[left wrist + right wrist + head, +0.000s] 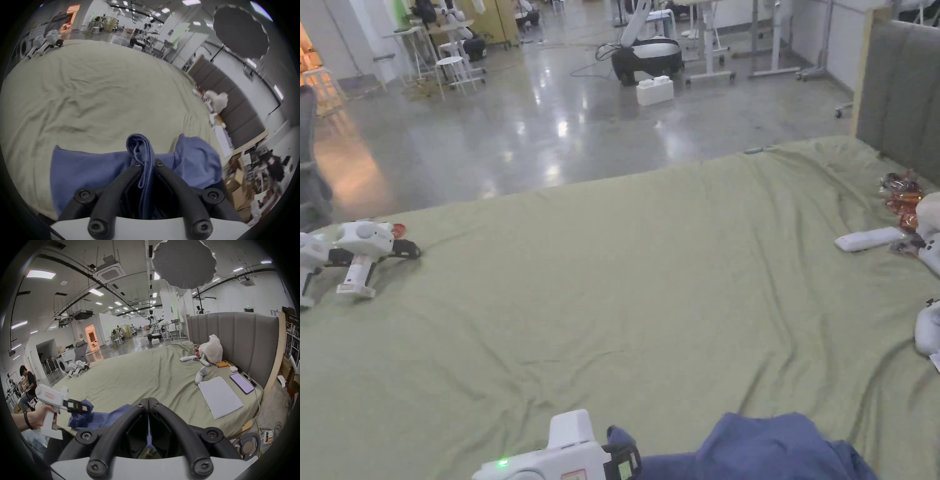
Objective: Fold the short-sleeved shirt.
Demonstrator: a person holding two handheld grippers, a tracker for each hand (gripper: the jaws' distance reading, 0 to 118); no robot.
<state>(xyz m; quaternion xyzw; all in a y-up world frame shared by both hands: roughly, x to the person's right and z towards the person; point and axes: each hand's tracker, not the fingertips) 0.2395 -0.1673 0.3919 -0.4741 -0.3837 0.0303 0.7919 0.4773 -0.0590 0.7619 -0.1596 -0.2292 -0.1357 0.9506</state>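
The blue shirt [775, 447] lies crumpled at the bottom edge of the head view, on the near border of the green bed sheet [625, 281]. In the left gripper view the shirt [90, 172] fills the lower middle of the frame, and a bunched fold of it stands up between the two black jaws. The left gripper [146, 164] has its jaws closed onto this fold, so it is grasping the shirt. In the right gripper view the same gripper [79, 407] is at the lower left, held by a hand [40, 417], with blue cloth hanging from its tip. In the head view its white body [562, 459] shows at the bottom centre.

The right gripper [148, 402] has its jaws pressed together, tip to tip, with nothing between them; the shirt [103, 417] lies just behind and to the left of them.

Further out on the sheet, a spare pair of white grippers [356, 250] rests at the left edge of the head view. At the right edge there is a white remote [869, 239]. In the right gripper view a white paper pad [219, 395] and a phone [241, 383] lie at the right, near the grey headboard [235, 334].
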